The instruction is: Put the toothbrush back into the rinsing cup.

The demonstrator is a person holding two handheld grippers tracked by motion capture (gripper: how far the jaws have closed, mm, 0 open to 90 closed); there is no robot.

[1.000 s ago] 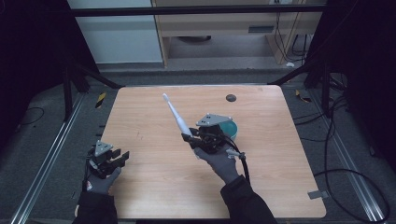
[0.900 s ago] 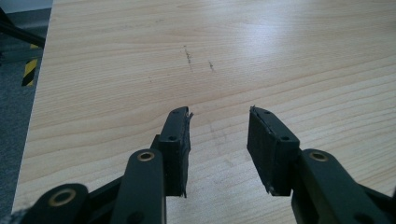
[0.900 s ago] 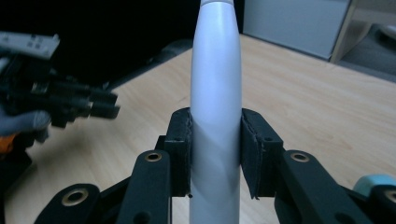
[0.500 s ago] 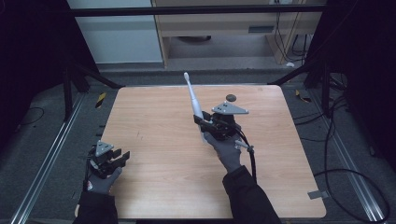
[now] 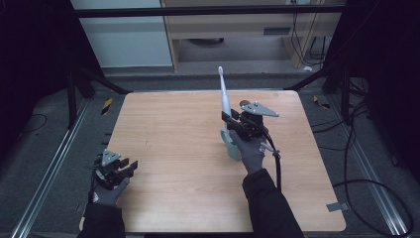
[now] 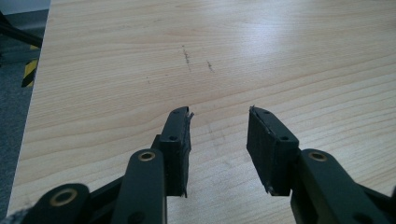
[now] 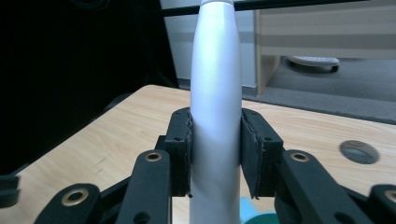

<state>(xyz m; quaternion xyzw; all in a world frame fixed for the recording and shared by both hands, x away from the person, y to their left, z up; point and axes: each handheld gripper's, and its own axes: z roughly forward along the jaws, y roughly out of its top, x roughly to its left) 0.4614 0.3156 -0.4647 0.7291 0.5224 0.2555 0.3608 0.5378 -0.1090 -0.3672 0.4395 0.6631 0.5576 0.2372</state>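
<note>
White and smooth, the electric toothbrush stands almost straight up between the right gripper's fingers, which are clenched on its thick handle from both sides. In the high view the toothbrush sticks up from the right gripper, with its thin neck and small head pointing up and a little to the far side of the table. The right hand holds the gripper above the right half of the table.

Just under that hand sits something teal; it may be a bowl or a dish, but the hand and gripper cover most of it, so it is hard to tell. A small dark round spot lies on the wood near the far edge.

The left gripper rests at the near left corner of the table. Its fingers are spread apart with nothing between them, just bare wood with a few faint scratches. In the high view the left gripper is well apart from the toothbrush.
</note>
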